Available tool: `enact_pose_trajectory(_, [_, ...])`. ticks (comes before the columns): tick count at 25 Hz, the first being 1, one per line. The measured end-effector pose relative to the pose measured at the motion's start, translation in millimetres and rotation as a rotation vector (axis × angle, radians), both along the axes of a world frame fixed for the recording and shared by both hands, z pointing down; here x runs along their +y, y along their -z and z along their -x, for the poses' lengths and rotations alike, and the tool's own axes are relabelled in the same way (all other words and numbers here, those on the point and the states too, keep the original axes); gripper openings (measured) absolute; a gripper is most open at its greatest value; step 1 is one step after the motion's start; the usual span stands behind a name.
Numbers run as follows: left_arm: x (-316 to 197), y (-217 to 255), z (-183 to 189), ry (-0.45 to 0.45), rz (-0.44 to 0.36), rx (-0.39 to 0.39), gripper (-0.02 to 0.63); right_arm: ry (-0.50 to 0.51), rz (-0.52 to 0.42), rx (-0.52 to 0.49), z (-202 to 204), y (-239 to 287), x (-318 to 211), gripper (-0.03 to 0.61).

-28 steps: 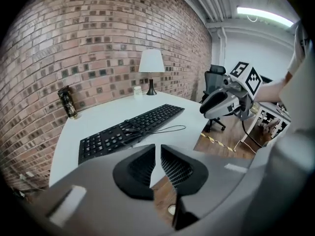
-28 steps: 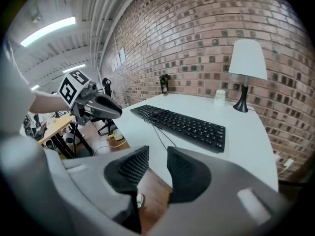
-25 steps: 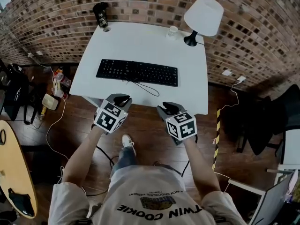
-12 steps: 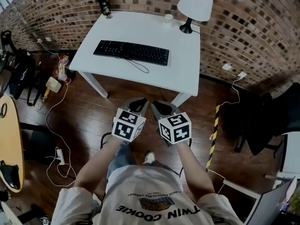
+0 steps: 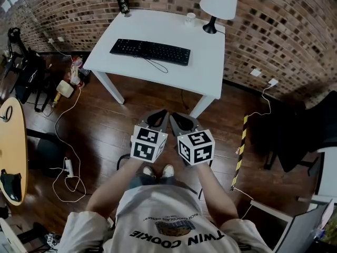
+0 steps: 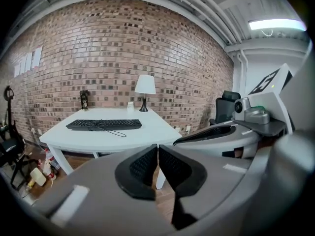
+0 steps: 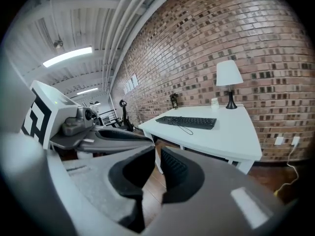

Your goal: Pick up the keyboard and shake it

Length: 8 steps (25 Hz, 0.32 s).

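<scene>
The black keyboard (image 5: 150,51) lies flat on the white table (image 5: 174,30), its cable looped towards the front edge. It also shows in the left gripper view (image 6: 103,124) and the right gripper view (image 7: 187,122), far ahead of the jaws. Both grippers hang side by side over the wooden floor, well short of the table and close to the person's body. The left gripper (image 5: 157,118) (image 6: 157,157) is shut with nothing in it. On the right gripper (image 5: 178,119) (image 7: 158,159), the jaws are drawn together to a thin slit, with nothing between them.
A white lamp (image 5: 218,1), a small cup (image 5: 190,19) and a dark can (image 5: 124,1) stand along the table's back edge by the brick wall. A black chair (image 5: 303,130) is at the right, a wooden table (image 5: 10,152) at the left, and cables (image 5: 68,167) trail over the floor.
The person has stepped back from the table. Both grippers have left the table's front edge and now sit close together over the floor. The keyboard has not moved.
</scene>
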State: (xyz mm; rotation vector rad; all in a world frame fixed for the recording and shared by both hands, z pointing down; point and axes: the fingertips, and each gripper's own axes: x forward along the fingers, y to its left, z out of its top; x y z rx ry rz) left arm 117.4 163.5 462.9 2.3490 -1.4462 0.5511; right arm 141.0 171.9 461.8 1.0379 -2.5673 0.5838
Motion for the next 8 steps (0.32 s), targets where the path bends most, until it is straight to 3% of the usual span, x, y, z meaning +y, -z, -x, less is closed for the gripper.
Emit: enact_pose_trajectory(8, [9.5, 13.9, 24.5, 0.013, 0.002, 0.007, 0.015, -0.045, -0.005, 0.009, 21.3, 11.7, 4.9, 0.035])
